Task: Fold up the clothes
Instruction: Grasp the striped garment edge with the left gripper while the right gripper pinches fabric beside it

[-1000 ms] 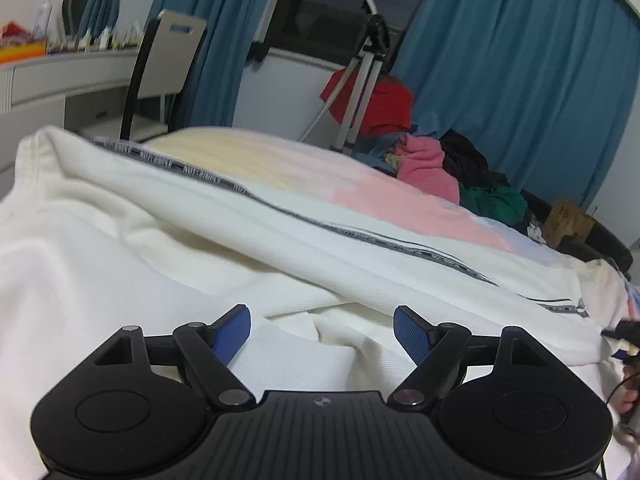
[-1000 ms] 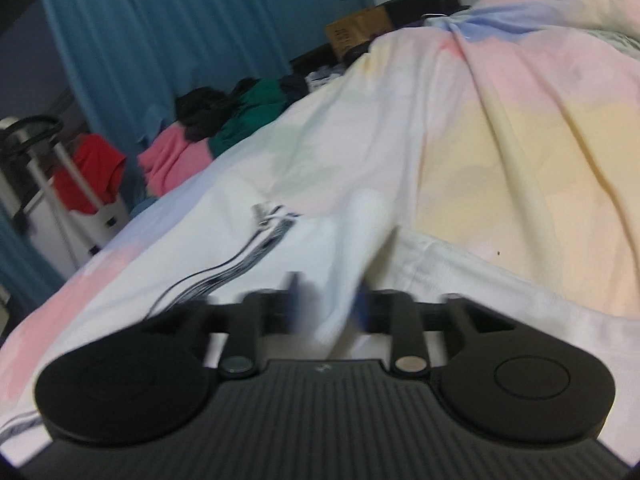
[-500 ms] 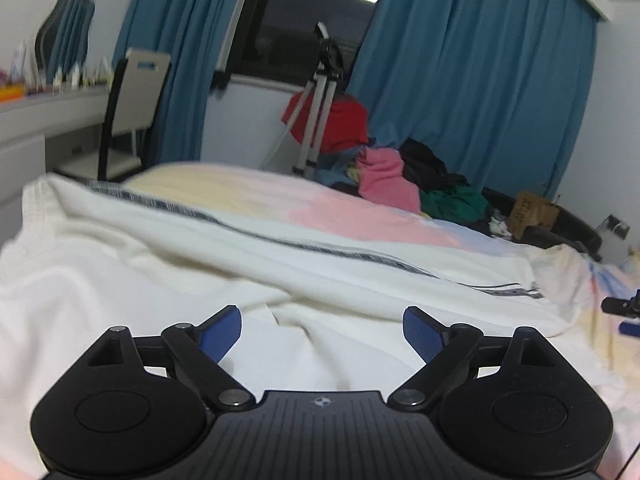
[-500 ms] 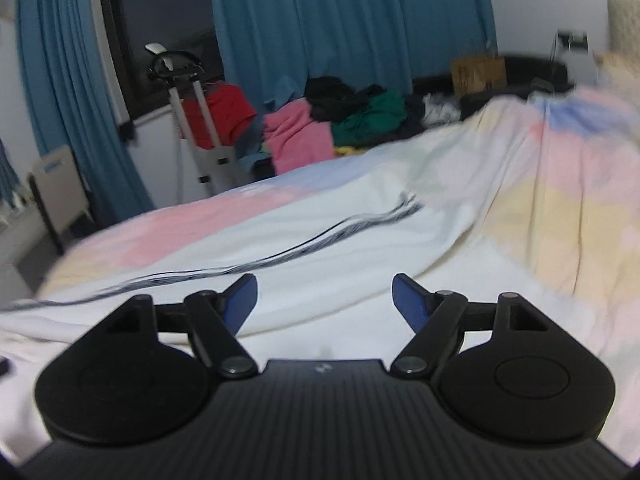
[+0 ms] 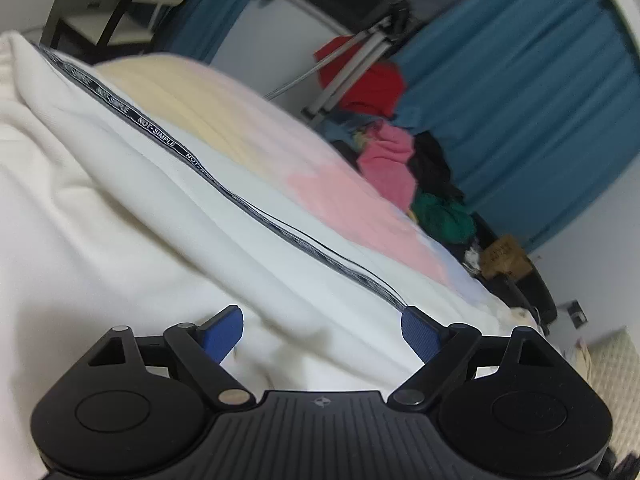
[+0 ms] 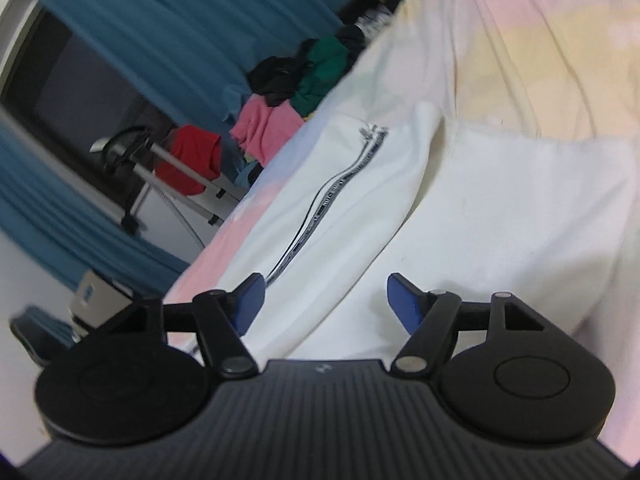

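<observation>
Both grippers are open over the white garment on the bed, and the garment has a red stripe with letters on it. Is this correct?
Not quite: the stripe is black with white letters, not red, as the left wrist view shows. The rest holds: the left gripper and right gripper are both open over the white garment on the bed.

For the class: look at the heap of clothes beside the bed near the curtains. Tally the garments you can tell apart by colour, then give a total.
Red garment: 1
Pink garment: 1
Green garment: 1
Black garment: 1
Total: 4 told apart; more may lie hidden in the heap.
</observation>
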Demonstrator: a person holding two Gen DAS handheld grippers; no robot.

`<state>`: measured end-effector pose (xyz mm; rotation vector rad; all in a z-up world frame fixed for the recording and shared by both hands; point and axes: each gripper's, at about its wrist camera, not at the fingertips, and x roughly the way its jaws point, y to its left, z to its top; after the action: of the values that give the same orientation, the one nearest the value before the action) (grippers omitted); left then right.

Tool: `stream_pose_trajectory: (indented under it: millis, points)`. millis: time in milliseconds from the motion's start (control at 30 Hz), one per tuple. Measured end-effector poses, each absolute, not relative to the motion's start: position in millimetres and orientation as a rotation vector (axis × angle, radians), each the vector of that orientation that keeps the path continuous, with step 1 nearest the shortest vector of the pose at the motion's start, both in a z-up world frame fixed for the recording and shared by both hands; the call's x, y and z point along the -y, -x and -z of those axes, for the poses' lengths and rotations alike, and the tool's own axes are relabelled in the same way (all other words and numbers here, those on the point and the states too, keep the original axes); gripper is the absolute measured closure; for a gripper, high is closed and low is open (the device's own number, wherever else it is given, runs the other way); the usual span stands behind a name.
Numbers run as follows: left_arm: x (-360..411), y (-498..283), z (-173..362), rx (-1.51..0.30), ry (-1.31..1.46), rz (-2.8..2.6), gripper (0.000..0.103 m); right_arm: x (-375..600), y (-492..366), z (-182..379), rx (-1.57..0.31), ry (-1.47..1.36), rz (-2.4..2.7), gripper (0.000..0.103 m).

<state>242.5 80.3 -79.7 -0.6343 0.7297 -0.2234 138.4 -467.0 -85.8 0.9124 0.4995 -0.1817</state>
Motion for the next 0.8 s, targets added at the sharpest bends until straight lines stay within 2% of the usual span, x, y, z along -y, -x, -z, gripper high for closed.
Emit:
stream_pose_trajectory:
  millis: [133,233,367,433,500,533,600,700,767,800]
  points:
    - [-95,-280,113,-0.802,0.741,0.231,0.024,480,-179,108,-0.549,-0.874,0.237,0.032]
    - [-102,-293,127,-0.823,0.78,0.246,0.024,491,-207,130,-0.574,-0.886,0.281,0.033]
    - [-103,-294,120,-0.855,0.765,0.273,0.023,506,-236,153,-0.528,-0.946,0.353,0.039]
    - [-106,-288,122,-0.852,0.782,0.278,0.022,511,-246,155,-0.479,-0.957,0.364,0.051]
    - [-111,-283,124,-0.868,0.8,0.285,0.022,516,-253,160,-0.443,-0.979,0.376,0.069]
    - [-113,-280,125,-0.878,0.81,0.292,0.022,517,-253,163,-0.434,-0.987,0.385,0.074]
    - [-116,-282,127,-0.869,0.828,0.295,0.022,520,-253,168,-0.418,-1.004,0.403,0.089]
    - [-120,-291,130,-0.826,0.852,0.285,0.022,522,-248,169,-0.375,-1.029,0.395,0.096]
    - [-122,-297,133,-0.798,0.868,0.278,0.028,520,-251,164,-0.36,-0.982,0.399,0.097]
    - [-124,-300,134,-0.784,0.876,0.275,0.043,516,-252,160,-0.352,-0.953,0.403,0.097]
